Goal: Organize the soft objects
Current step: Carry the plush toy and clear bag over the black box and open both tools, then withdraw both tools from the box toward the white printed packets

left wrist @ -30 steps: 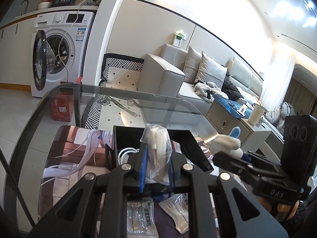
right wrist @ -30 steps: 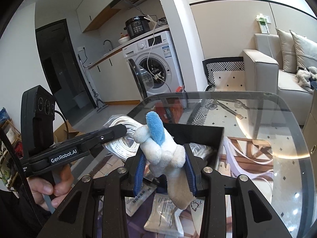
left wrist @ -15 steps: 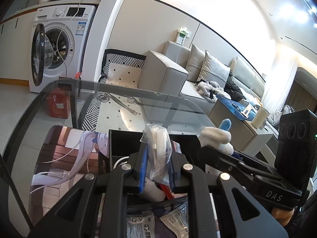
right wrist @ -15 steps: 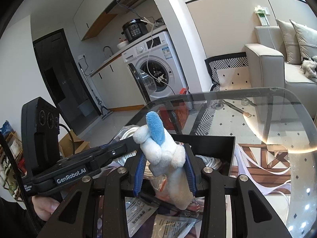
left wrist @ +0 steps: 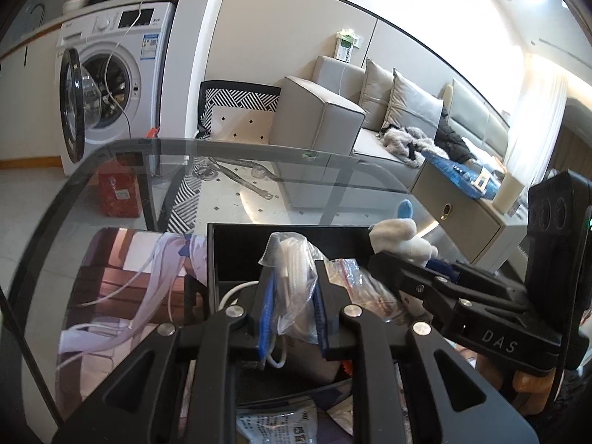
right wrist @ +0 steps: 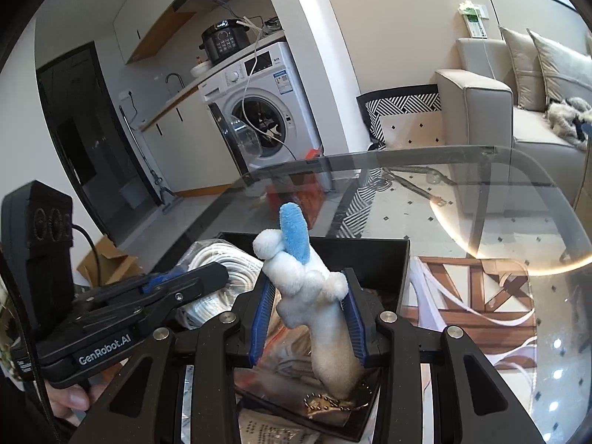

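My left gripper [left wrist: 292, 288] is shut on a clear plastic bag of coiled white cable [left wrist: 294, 262], held over the black box [left wrist: 266, 233] on the glass table. My right gripper [right wrist: 307, 296] is shut on a white plush toy with a blue ear [right wrist: 299, 277], also above the black box [right wrist: 370, 255]. In the left wrist view the right gripper [left wrist: 397, 262] comes in from the right with the plush toy [left wrist: 397, 233] at its tip. In the right wrist view the left gripper [right wrist: 207, 275] enters from the left, its bag of cable [right wrist: 222, 262] beside the plush toy.
The box holds a white cable [left wrist: 236, 288] and plastic packets [left wrist: 351, 273]. More packets [left wrist: 296, 421] lie in front of it on a printed mat [right wrist: 470, 296]. The glass table's edge [left wrist: 259, 144] curves beyond. A washing machine [left wrist: 107, 77] and sofa [left wrist: 333, 111] stand further off.
Both grippers have sunk and moved forward over the black box, carrying the bag of cable and the plush toy with them. Their grips look unchanged.
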